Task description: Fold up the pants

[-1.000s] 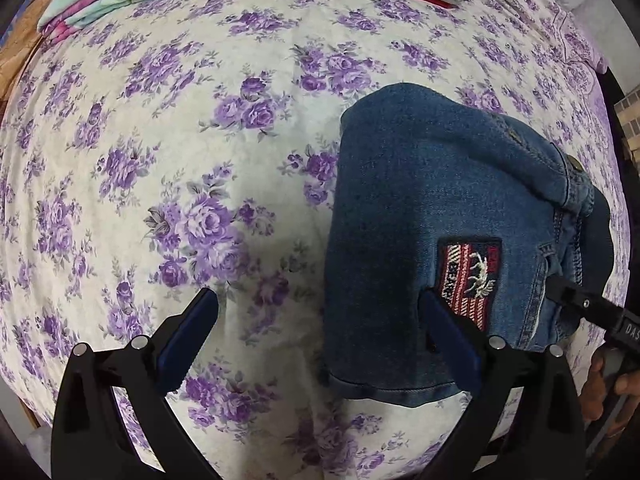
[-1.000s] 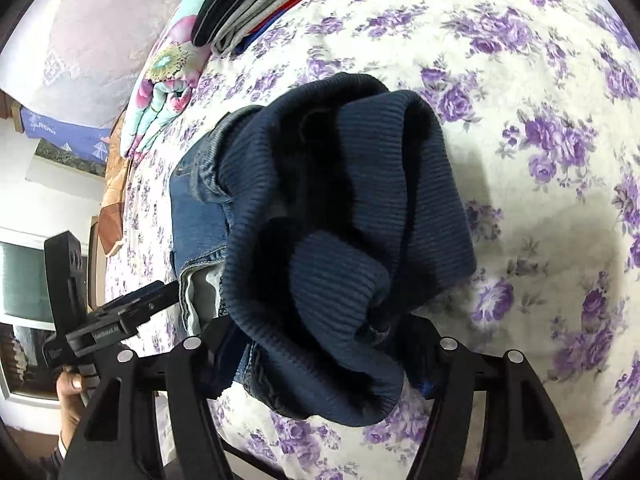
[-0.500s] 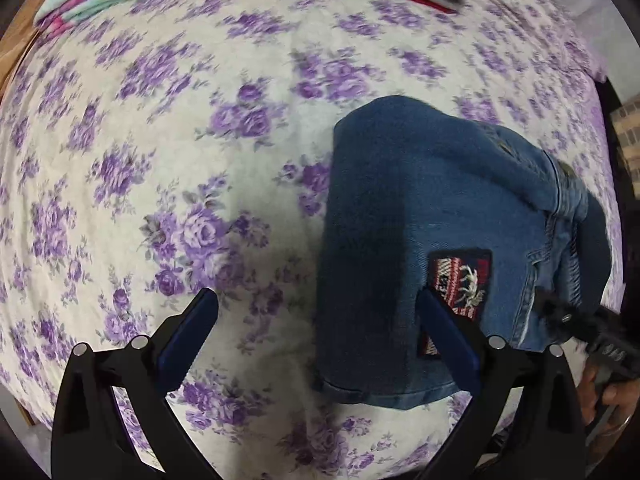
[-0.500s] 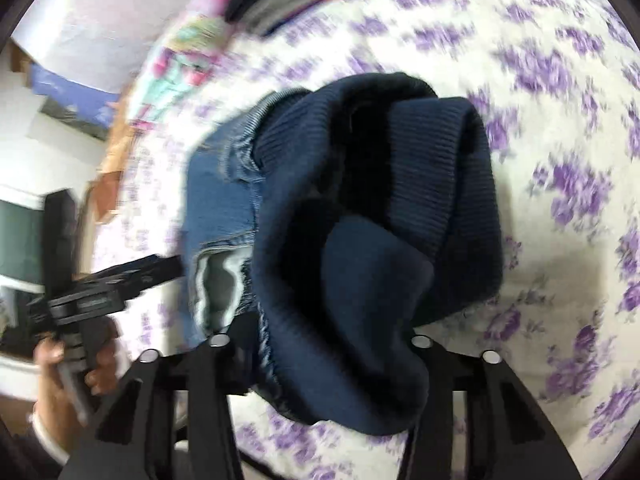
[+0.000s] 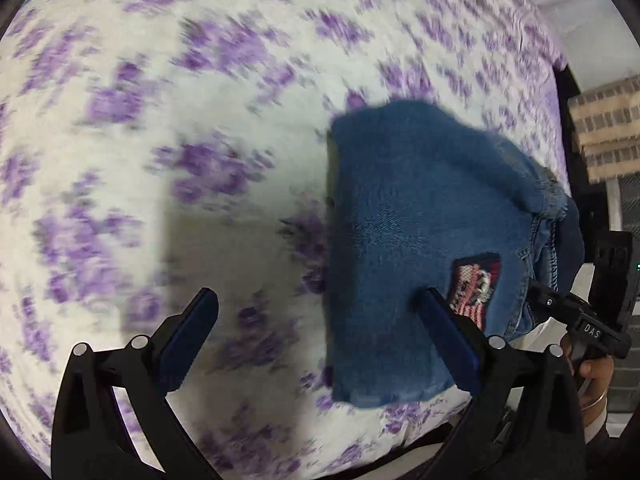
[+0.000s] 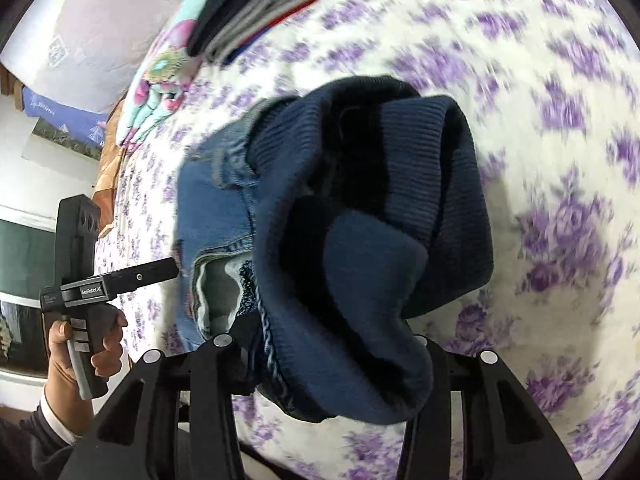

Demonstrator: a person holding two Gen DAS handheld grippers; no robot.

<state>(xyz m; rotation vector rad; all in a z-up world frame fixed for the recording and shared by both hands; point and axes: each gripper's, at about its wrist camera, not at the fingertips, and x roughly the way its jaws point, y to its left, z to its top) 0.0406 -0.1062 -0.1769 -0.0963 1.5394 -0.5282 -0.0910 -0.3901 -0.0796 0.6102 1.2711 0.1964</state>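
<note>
Folded blue denim pants (image 5: pixel 408 248) lie on the purple-floral bedsheet (image 5: pixel 200 120), at 3 o'clock. Right claw (image 6: pixel 320 356) is pinching their ribbed navy waistband (image 6: pixel 384 216); left claw (image 5: pixel 320 332) is spread, empty. Risk: the one-sided grip could unroll the fold.

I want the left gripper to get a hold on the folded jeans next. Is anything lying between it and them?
Nothing visible does. The left gripper stands open over the floral bedsheet, and its right finger already overlaps the edge of the jeans. The stacked clothes lie far off.

Bed, purple-flowered white sheet (image 5: pixel 240 80); folded jeans (image 5: pixel 400 240) near one edge, clothes stack (image 6: pixel 256 4) and floral cloth (image 6: pixel 160 80) far end.
</note>
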